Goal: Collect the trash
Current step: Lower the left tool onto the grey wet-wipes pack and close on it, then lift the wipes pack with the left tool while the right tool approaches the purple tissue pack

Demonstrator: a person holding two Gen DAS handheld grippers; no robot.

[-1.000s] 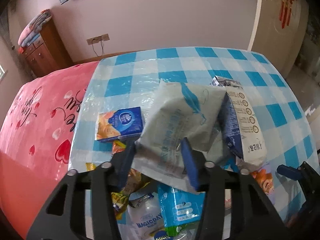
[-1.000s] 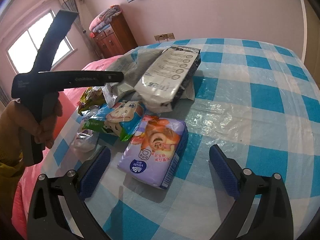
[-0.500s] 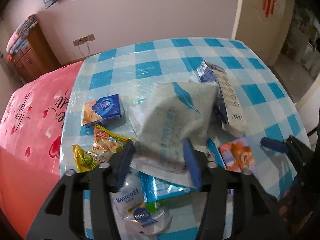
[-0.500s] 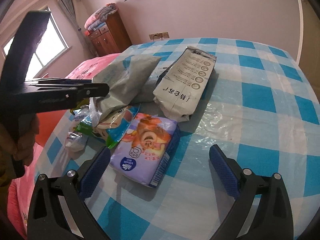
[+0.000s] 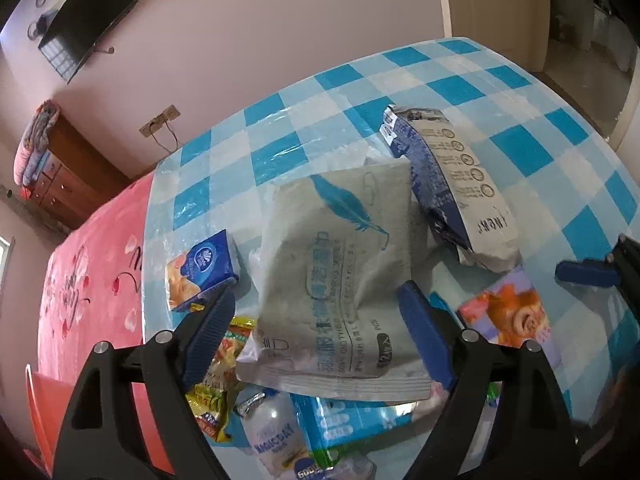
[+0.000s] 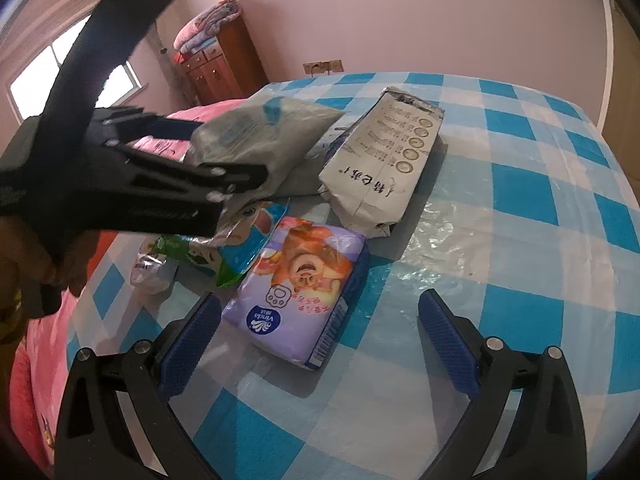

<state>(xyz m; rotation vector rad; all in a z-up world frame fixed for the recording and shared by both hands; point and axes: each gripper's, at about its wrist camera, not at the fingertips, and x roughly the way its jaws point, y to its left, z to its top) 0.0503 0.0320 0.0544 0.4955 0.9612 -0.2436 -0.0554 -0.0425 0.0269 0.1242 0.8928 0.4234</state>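
My left gripper is shut on a grey plastic bag with a blue feather print and holds it above the table; the bag also shows in the right wrist view. Under it lie a blue-and-white snack bag, a purple tissue pack, a blue tissue box, yellow wrappers and a small bottle. My right gripper is open and empty, just in front of the purple tissue pack.
The table has a blue checked cloth under clear plastic. A pink bed lies along its left edge. A wooden dresser stands by the far wall.
My left gripper has lifted the grey bag higher and tilted. The right gripper has moved slightly closer to the purple tissue pack.
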